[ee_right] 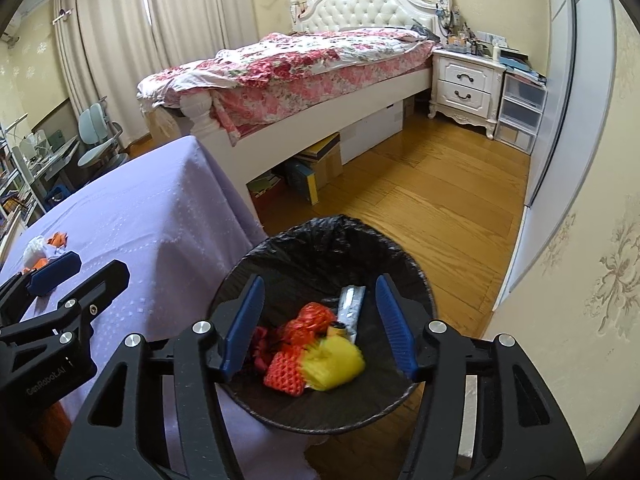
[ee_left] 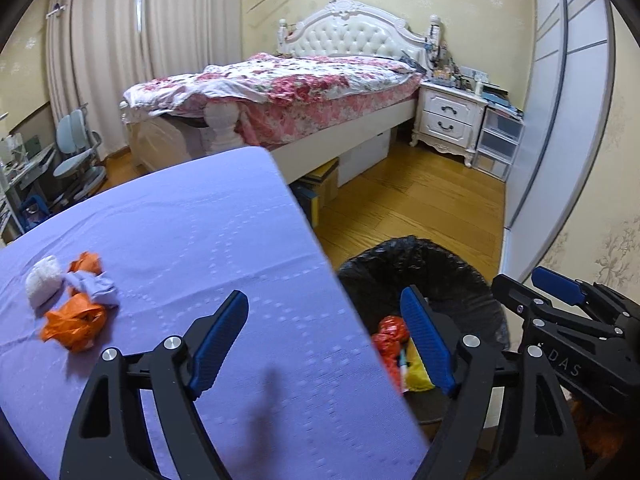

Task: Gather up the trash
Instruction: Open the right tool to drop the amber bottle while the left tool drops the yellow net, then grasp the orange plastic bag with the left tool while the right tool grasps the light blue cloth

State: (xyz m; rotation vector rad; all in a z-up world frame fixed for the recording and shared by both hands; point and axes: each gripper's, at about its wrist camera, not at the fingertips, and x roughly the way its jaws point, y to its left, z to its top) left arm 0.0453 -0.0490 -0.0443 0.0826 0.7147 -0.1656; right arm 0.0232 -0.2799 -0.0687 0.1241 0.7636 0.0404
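Note:
A black-lined trash bin point(ee_right: 280, 252) stands on the floor by the purple-covered table point(ee_left: 192, 224). It holds red netting point(ee_right: 286, 372), a blurred yellow wrapper point(ee_right: 336, 360) and a silver packet point(ee_right: 350, 300). My right gripper point(ee_right: 320, 316) is open and empty over the bin. My left gripper point(ee_left: 324, 336) is open and empty above the table's right edge. On the table's left lie orange wrappers point(ee_left: 76, 324), a white wad point(ee_left: 42, 280) and a purple scrap point(ee_left: 96, 286). The bin also shows in the left wrist view point(ee_left: 400, 260).
A bed point(ee_left: 288, 92) with a floral cover stands behind the table. Boxes point(ee_right: 316, 164) sit under it. A white nightstand point(ee_left: 448, 116) and plastic drawers point(ee_left: 500, 140) are at the far right. A wardrobe door point(ee_left: 560, 120) runs along the right. Wood floor point(ee_right: 420, 200) lies beyond the bin.

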